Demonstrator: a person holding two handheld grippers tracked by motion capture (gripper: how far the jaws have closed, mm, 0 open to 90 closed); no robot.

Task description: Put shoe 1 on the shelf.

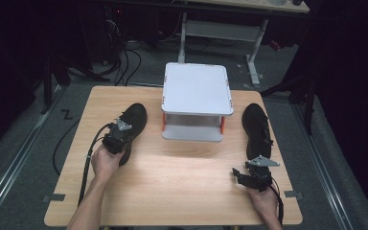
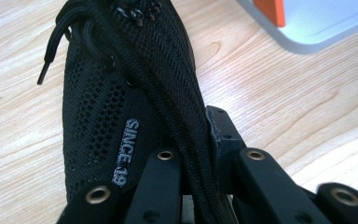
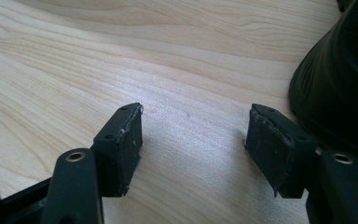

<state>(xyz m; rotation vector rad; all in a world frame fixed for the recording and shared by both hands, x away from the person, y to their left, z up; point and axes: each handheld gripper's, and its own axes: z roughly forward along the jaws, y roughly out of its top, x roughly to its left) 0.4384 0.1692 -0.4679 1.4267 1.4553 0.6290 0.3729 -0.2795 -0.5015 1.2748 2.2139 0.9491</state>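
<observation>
Nearest the person, two forearms reach in over the front edge of a light wooden counter (image 1: 172, 191) with pale, streaked grain. The right hand (image 1: 263, 201) holds the right gripper (image 1: 243, 176) low over bare wood at the right front; in the right gripper view its jaws stand wide apart with nothing between them, just beside the heel of the right black shoe (image 3: 340, 74). That shoe (image 1: 257, 129) lies along the counter's right side, toe pointing away.

The left hand (image 1: 106, 163) holds the left gripper (image 1: 116, 139) at the rear of the left black shoe (image 1: 130, 127). In the left gripper view the jaws are closed on the shoe's (image 2: 121, 93) mesh collar, where white lettering reads "SINCE 19"; a lace end hangs loose at the side.

Between the shoes, toward the far edge, stands a white two-tier rack (image 1: 196, 91) with orange posts.

Beyond the counter, grey floor (image 1: 38, 134) carries black cables (image 1: 124, 62), tape marks and a metal rail. Farther off, another table's white legs (image 1: 256, 52) stand in a dark room.
</observation>
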